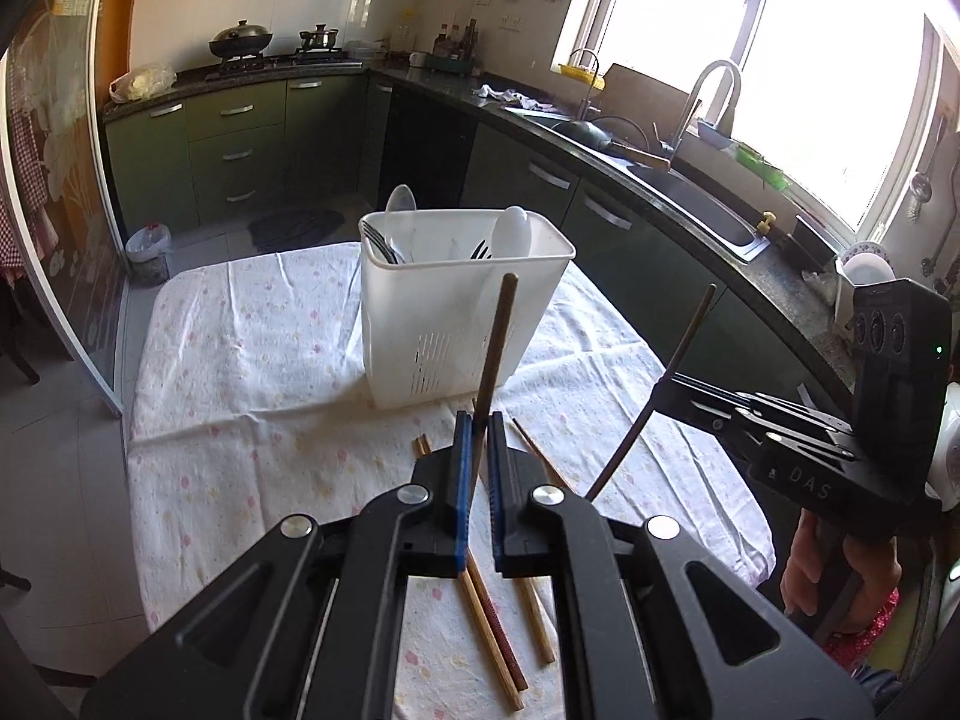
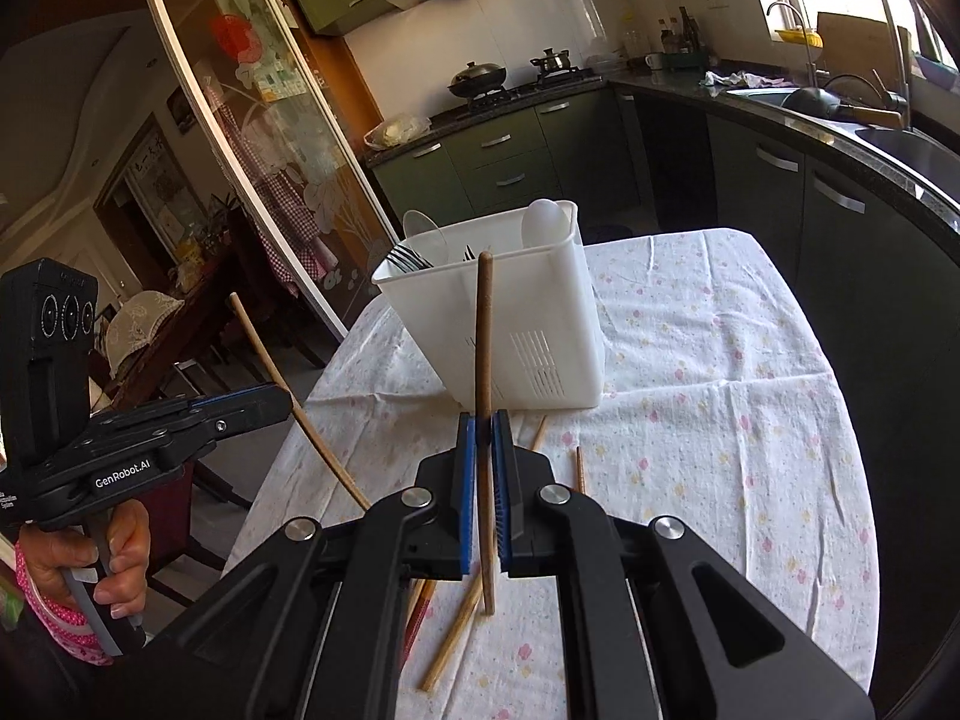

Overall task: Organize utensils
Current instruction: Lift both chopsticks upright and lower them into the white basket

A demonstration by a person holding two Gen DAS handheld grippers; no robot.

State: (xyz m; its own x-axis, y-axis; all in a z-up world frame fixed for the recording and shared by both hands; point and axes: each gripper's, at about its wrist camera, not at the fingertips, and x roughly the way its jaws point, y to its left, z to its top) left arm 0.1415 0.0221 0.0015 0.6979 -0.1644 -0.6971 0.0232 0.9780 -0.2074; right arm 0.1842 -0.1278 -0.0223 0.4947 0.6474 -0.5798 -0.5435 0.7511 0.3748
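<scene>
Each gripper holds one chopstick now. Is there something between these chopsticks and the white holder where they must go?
Nothing visible blocks the way. The left gripper and right gripper each hold a chopstick raised above the tablecloth, and the white holder stands just ahead, its near compartment open. Spoons and forks occupy the far side.

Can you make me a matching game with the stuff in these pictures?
Things:
1. left gripper
2. white caddy
3. loose chopsticks
4. forks

Places or states:
A. lying flat on the tablecloth
B. standing inside the caddy
C. shut on one chopstick
D. standing on the table with slots low on its side

Pairs: 1-C, 2-D, 3-A, 4-B
</scene>
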